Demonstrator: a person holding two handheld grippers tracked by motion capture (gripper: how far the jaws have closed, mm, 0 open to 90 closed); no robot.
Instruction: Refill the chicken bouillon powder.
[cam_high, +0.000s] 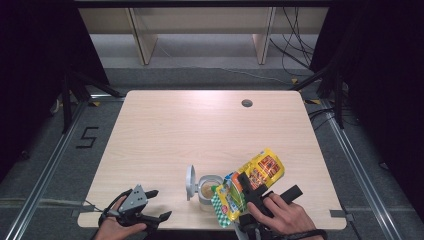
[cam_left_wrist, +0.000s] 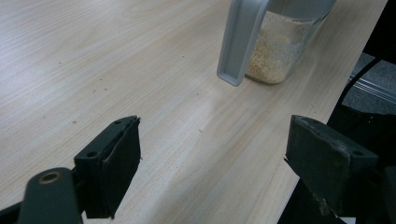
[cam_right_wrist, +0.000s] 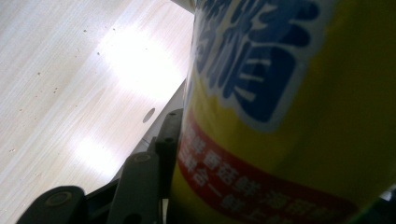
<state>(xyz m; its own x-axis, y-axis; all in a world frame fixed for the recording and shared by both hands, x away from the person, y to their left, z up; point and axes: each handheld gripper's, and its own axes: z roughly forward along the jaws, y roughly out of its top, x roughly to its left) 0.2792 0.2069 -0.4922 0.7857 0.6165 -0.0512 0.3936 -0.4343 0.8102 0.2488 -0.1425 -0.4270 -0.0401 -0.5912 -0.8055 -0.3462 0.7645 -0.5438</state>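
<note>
A: One bag (cam_high: 251, 184), yellow with printed labels, is clamped in the right gripper (cam_high: 261, 192). Location?

B: Near edge of the table (cam_high: 165, 130), right of centre. It is tilted, its lower end over the jar (cam_high: 208, 191); whether they touch cannot be told. In the right gripper view one black jaw presses the bag's side (cam_right_wrist: 261, 121).

A: Jar condition?

B: Upright on the table, partly filled with pale grains. Its grey lid (cam_high: 190, 181) stands flipped open on the left side.

A: Left gripper (cam_high: 155, 206)?

B: Released, jaws wide apart with nothing between them. It rests at the table's near left edge, well apart from the jar, pointing toward it.
</note>
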